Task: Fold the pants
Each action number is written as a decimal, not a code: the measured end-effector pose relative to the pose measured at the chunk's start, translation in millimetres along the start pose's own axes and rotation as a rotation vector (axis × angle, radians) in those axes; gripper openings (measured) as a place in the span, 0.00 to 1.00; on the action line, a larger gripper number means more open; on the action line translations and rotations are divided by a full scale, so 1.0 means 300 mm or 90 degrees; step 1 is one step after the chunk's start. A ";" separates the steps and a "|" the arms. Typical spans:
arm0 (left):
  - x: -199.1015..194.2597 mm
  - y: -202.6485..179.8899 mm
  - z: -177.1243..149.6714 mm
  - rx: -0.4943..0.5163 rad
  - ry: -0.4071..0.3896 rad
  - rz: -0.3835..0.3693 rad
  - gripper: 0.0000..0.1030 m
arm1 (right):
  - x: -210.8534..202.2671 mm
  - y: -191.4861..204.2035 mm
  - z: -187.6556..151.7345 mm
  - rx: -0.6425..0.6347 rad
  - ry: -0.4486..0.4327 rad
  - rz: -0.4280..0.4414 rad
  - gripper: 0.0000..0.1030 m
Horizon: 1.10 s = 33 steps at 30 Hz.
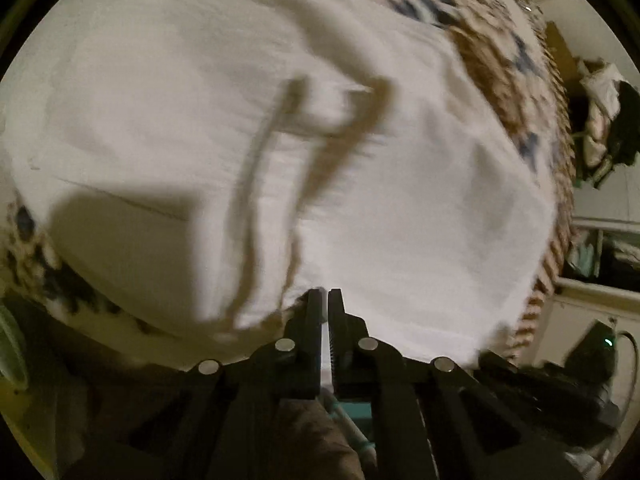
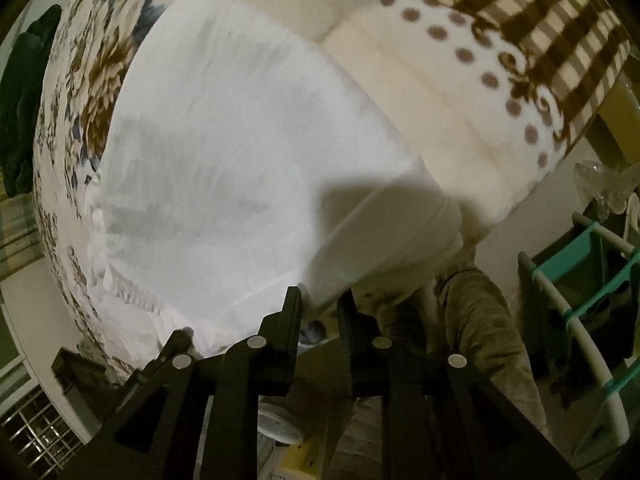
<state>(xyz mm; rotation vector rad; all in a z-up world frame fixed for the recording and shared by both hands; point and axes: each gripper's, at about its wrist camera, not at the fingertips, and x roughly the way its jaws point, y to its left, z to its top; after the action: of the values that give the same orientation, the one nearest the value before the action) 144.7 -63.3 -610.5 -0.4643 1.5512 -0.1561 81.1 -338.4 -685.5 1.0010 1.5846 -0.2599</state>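
The left gripper (image 1: pixel 325 292) pointed steeply down at a bed, its two black fingers pressed together with only a sliver of white cloth showing in the seam between them. It appeared to pinch the near edge of the white pants (image 1: pixel 248 152), which lay spread flat across most of the bed. Only this view showed the tan drawstring (image 1: pixel 340 136) looping over the white fabric, and, past the pants, the floral bedspread (image 1: pixel 500 52) with a heap of clothes (image 1: pixel 600 120) at the far right.

The right gripper (image 2: pixel 320 300) held its fingers a narrow way apart, and a folded corner of the pants (image 2: pixel 240 168) sat at the gap; whether the pads pressed on it I could not tell. Only this view showed the ruffled hem at the near left, a person's brown sleeve (image 2: pixel 480 320) just beside the gripper, and a white-and-teal rack (image 2: pixel 580 280) at the right. Farther back lay a cream blanket (image 2: pixel 460 80) with brown dots and a checked border, touching the pants' far edge. Both views were blurred.
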 end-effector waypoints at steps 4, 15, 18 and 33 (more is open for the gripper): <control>-0.044 0.044 0.029 -0.030 -0.015 -0.028 0.01 | -0.011 0.038 -0.025 -0.048 -0.002 -0.038 0.65; -0.296 0.271 0.086 -0.110 -0.148 -0.050 0.89 | -0.041 0.361 -0.116 -0.287 -0.104 -0.120 0.92; -0.285 0.468 0.091 -0.235 -0.168 -0.099 0.89 | -0.019 0.428 -0.095 -0.287 -0.099 -0.105 0.92; -0.186 0.690 0.139 -0.474 -0.300 -0.180 0.84 | 0.111 0.594 -0.115 -0.300 -0.094 -0.069 0.92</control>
<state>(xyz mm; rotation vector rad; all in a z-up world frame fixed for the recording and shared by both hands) 144.3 153.2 -639.9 -1.2145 1.0299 0.3124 186.0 -192.7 -642.6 0.5213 1.4732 -0.0276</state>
